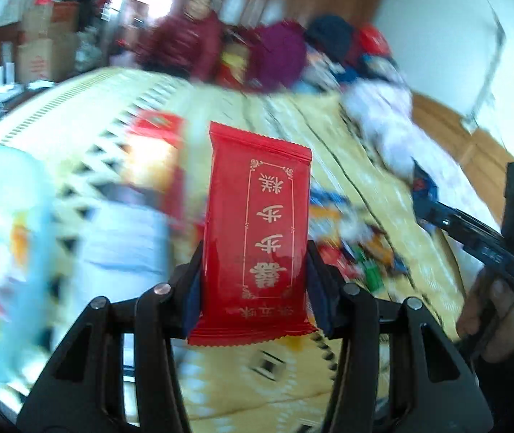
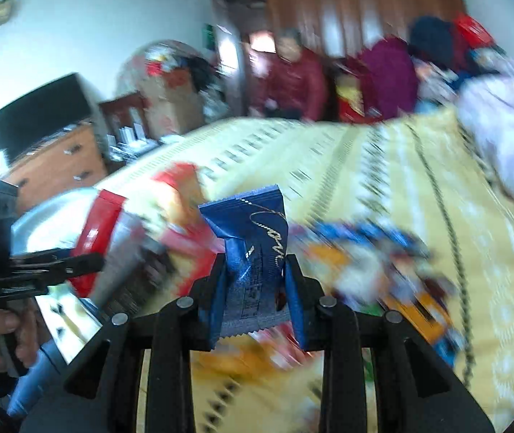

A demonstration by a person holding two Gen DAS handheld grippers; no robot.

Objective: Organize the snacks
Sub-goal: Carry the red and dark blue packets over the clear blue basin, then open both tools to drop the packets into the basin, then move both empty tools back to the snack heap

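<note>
Gripping a red packet (image 1: 257, 231), left tongs (image 1: 253, 288) hover above the yellow bedspread (image 1: 347, 137); right tongs (image 2: 253, 288) pinch a blue wrapper (image 2: 253, 252).

Glossy red wrapper (image 1: 257, 231); blue foil pkt (image 2: 253, 263).

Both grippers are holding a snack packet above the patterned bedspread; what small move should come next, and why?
Probably carry both toward the containers on the bed's left. The left gripper clamps a red gold-lettered packet, the right gripper a blue foil packet; both are clear of the loose snack pile.

Red packet (image 1: 257, 231), gold lettering; blue packet (image 2: 257, 259), gold script; yellow bedspread (image 2: 383, 166), dark geometric bands.
</note>
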